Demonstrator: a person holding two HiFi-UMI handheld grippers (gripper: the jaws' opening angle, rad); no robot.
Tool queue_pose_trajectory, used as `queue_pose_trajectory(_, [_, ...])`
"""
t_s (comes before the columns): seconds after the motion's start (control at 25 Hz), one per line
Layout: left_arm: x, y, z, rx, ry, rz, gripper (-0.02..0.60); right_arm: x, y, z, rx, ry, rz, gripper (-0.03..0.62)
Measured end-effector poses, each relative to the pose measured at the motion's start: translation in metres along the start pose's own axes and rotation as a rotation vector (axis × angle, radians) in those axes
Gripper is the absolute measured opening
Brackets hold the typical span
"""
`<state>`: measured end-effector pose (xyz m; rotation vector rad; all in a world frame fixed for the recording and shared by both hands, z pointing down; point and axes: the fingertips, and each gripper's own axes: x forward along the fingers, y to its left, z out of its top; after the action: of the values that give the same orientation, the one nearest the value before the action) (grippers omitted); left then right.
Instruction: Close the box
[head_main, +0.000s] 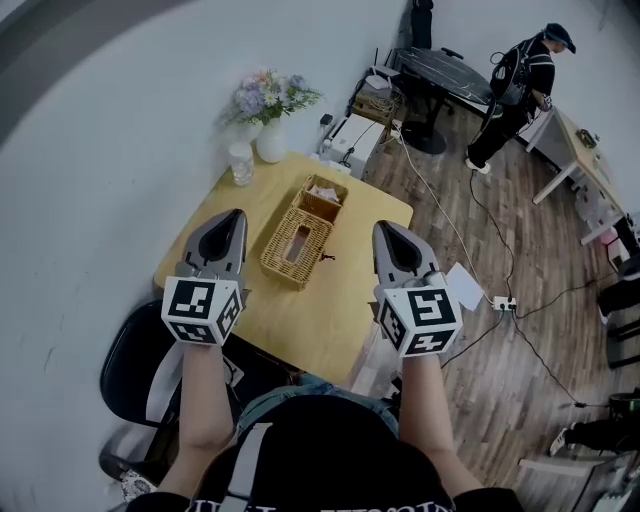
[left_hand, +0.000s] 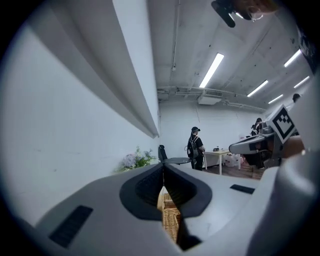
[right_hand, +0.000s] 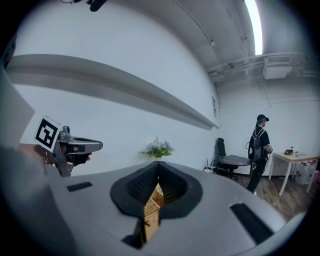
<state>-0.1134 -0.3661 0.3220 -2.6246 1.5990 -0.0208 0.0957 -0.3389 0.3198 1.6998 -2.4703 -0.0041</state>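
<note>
A long woven wicker box (head_main: 298, 243) lies in the middle of the wooden table (head_main: 320, 320). Its near part has a slotted top; its far end (head_main: 322, 198) stands open with pale contents. My left gripper (head_main: 236, 215) hovers left of the box, shut and empty. My right gripper (head_main: 386, 227) hovers right of it, also shut with nothing held. In the left gripper view, the left gripper (left_hand: 163, 168) shows its pads meeting, with wicker (left_hand: 171, 220) showing below them. The right gripper (right_hand: 158, 164) in its own view is shut too, with the box (right_hand: 152, 200) seen past it.
A white vase of flowers (head_main: 270, 105) and a glass (head_main: 241, 162) stand at the table's far left corner. A small dark object (head_main: 327, 258) lies beside the box. A black chair (head_main: 140, 360) sits near left. Cables and a power strip (head_main: 503, 302) cross the floor; a person (head_main: 515, 85) stands far right.
</note>
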Motion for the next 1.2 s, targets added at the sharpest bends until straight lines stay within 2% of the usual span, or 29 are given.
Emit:
queue_pose_trajectory(0.64, [-0.014, 0.025, 0.053, 0.07, -0.155, 0.086, 0.015, -0.008, 0.003, 0.056, -0.105, -0.159, -0.039, 0.014])
queue_pose_trajectory(1.2, [-0.013, 0.023, 0.062, 0.103, -0.182, 0.097, 0.015, -0.008, 0.0, 0.055, -0.128, -0.156, -0.045, 0.014])
